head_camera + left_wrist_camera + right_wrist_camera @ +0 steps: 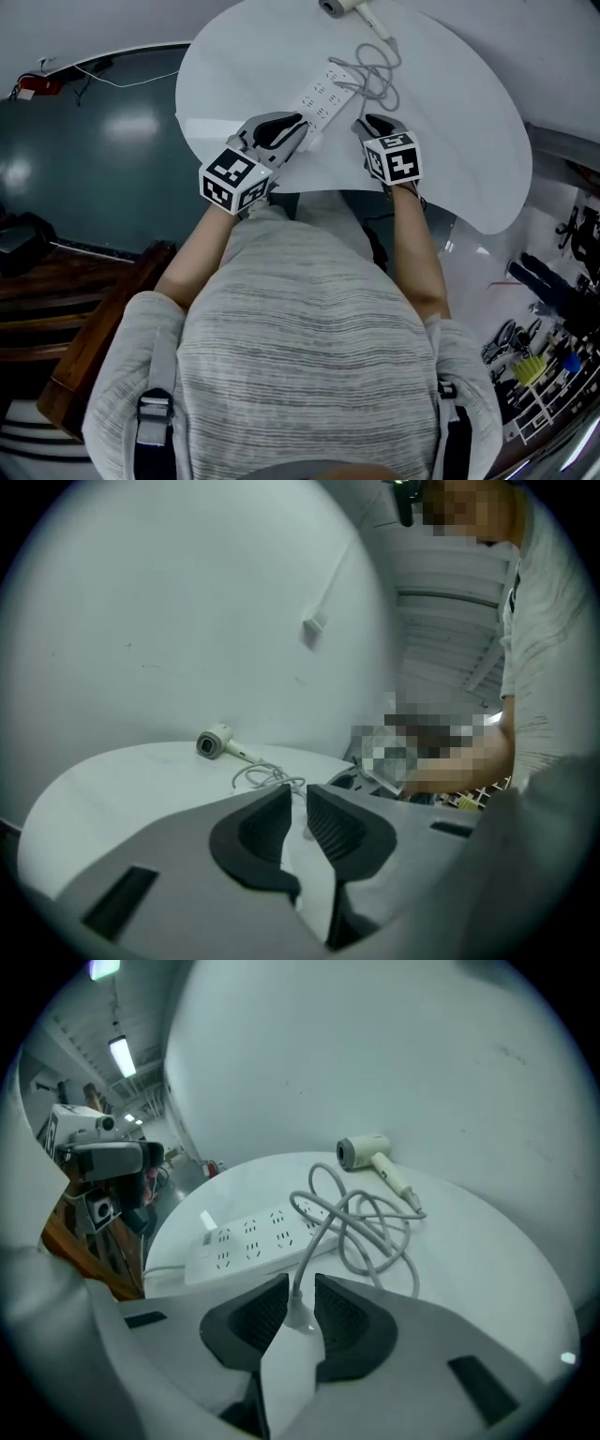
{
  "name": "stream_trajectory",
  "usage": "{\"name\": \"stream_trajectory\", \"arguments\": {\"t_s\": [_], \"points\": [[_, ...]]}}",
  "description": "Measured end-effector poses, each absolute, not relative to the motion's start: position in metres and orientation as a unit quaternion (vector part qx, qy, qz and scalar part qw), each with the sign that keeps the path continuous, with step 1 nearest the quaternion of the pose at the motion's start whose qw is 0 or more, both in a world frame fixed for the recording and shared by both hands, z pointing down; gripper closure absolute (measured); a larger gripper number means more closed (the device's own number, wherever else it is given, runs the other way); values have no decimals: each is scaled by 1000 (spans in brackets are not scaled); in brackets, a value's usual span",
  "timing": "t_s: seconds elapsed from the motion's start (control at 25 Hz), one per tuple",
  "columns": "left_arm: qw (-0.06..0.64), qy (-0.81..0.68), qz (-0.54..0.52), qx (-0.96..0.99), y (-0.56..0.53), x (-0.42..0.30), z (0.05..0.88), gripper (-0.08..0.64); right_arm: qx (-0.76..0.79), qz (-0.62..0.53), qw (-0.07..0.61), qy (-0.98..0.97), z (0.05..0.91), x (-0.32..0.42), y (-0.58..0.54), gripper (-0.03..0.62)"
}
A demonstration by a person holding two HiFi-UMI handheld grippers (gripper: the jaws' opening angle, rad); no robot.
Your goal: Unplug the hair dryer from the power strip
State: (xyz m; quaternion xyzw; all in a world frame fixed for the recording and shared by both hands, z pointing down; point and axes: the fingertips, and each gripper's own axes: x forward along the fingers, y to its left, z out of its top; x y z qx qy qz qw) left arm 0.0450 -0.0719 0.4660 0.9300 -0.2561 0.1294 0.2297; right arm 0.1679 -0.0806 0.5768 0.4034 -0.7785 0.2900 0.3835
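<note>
Now right fingers (352, 1321) grip plug (298, 1314), apart from power strip (246, 1241); left fingers (258, 832) closed.

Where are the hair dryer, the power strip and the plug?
hair dryer (362, 1151): right gripper view, on its barrel.
power strip (248, 1239): right gripper view, on its top face.
plug (299, 1313): right gripper view, on its white body.

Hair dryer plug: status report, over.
Right claw shut on plug, clear of power strip. Left claw nearly shut, empty. Cord looped beside power strip, nothing in the way.
</note>
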Motion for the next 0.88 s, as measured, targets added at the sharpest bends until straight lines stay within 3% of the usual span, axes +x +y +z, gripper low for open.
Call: {"name": "stream_trajectory", "arguments": {"t_s": [0.24, 0.88], "points": [[228, -229, 100, 941, -59, 40, 449, 550, 472, 248, 317, -784, 516, 171, -71, 511], [175, -152, 41, 972, 27, 11, 365, 553, 518, 159, 132, -830, 384, 77, 48, 568]]}}
